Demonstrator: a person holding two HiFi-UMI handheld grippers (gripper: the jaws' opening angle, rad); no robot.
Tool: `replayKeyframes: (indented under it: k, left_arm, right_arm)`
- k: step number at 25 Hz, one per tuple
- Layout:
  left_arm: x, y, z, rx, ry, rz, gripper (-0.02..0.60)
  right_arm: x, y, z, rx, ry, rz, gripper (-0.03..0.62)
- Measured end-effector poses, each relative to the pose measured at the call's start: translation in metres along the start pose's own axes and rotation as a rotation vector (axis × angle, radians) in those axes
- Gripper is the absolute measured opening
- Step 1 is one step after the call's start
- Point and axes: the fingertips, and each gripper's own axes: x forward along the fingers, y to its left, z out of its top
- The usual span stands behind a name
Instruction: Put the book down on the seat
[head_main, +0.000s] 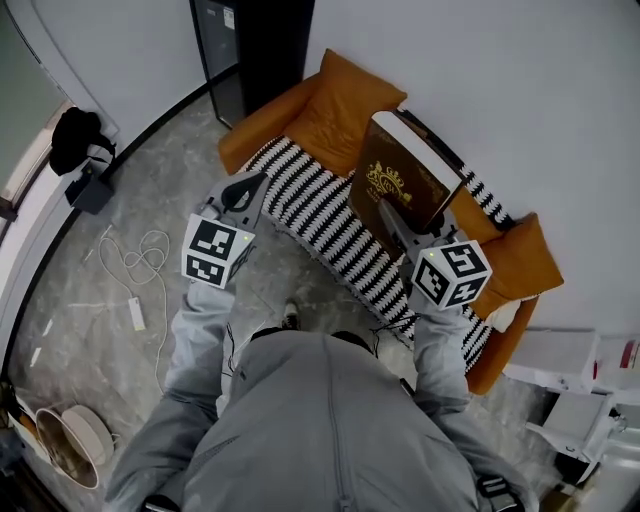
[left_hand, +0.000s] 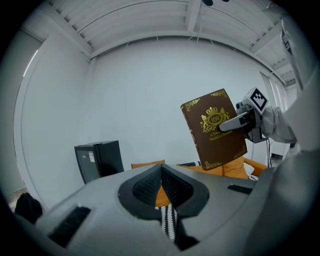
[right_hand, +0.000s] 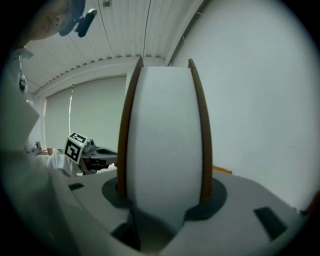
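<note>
- The book (head_main: 405, 175) is up in the air over the right half of the seat (head_main: 252, 128). It stands more or less on end, with the brown gold-crest cover tipped toward the person. To me it doesn't look like it touches the seat anywhere, so the actual setting-down hasn't happened yet.
- The right hand-held gripper (head_main: 392, 215) has it clamped across the thickness. One jaw lies on the front cover just by the crest and the other is round the back. In the right gripper view the white page edge fills the gap between the jaws, with a brown cover on each side. The jaws are spread wide because it's a fat book.
- Next move, my guess: bring it down and lay it flat on the striped throw (head_main: 325, 230) covering the seat. Only let go once the throw is carrying the weight. A thick book pinched at one edge could swing or flop, so take it slow.
- The left hand-held gripper (head_main: 248, 182) is pinched together with nothing in it. It hangs over the left end of the seat, well apart from the book.
- Further out there's an orange cushion (head_main: 345, 110) behind the book, a black cabinet (head_main: 235, 50) by the wall and a white cable (head_main: 140, 262) on the floor.
</note>
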Motion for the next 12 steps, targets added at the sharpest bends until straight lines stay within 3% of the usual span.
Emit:
replayKeyframes:
  k: [8, 12]
  left_arm:
    - [0.039, 0.019, -0.022, -0.036, 0.04, -0.013, 0.025]
    - [0.065, 0.037, -0.038, -0.075, 0.081, 0.0, 0.026]
  right_arm:
    - [0.052, -0.032, -0.023, 0.039, 0.088, 0.034, 0.236]
    - [0.097, -0.059, -0.04, 0.124, 0.134, 0.09, 0.236]
